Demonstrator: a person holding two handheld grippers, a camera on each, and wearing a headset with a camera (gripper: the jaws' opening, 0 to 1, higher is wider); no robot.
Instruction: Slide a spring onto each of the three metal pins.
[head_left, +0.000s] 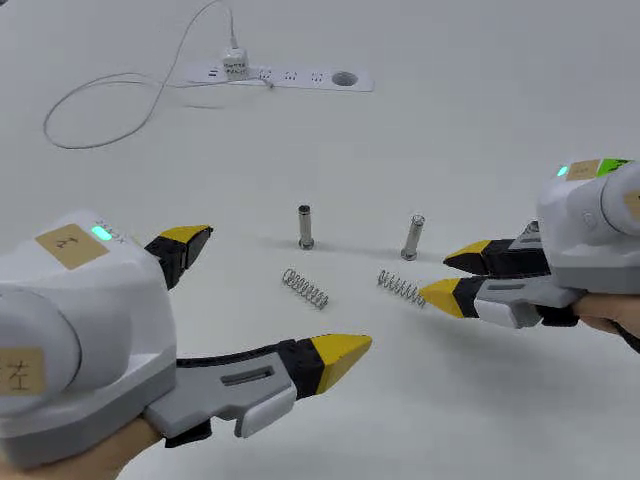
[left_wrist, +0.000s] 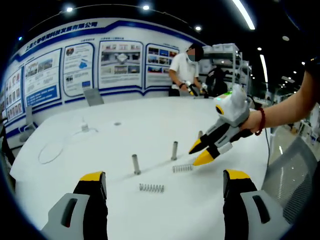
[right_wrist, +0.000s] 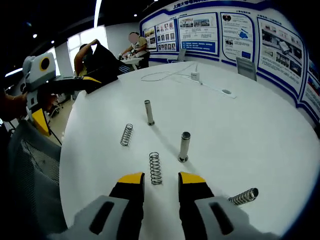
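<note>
Overhead, strip lights (left_wrist: 245, 15) throw an even glare on a white tabletop (head_left: 470, 130), matte and smooth. A power strip (head_left: 290, 76) lies at its far side, its white cable (head_left: 100, 105) looping loose. Blue-and-white display boards (left_wrist: 75, 67) line the wall beyond, a person (left_wrist: 182, 70) stands at a further bench, and a grey mesh chair (right_wrist: 30, 165) sits at the table's edge. Mid-table I see the first pin (head_left: 305, 226) and the second pin (head_left: 412, 237), both on end and both bare. The first spring (head_left: 305, 288) and second spring (head_left: 401, 287) lie flat just in front of them, apart from each other. A third spring (right_wrist: 244, 196) lies beside my right gripper (right_wrist: 161, 179), a round metal end showing at its tip; I cannot tell what is inside it. My left gripper (left_wrist: 165, 177) hovers with fingers spread wide, holding nothing. The right gripper's fingers stand a narrow gap apart, unloaded, with the second spring just ahead of them.
</note>
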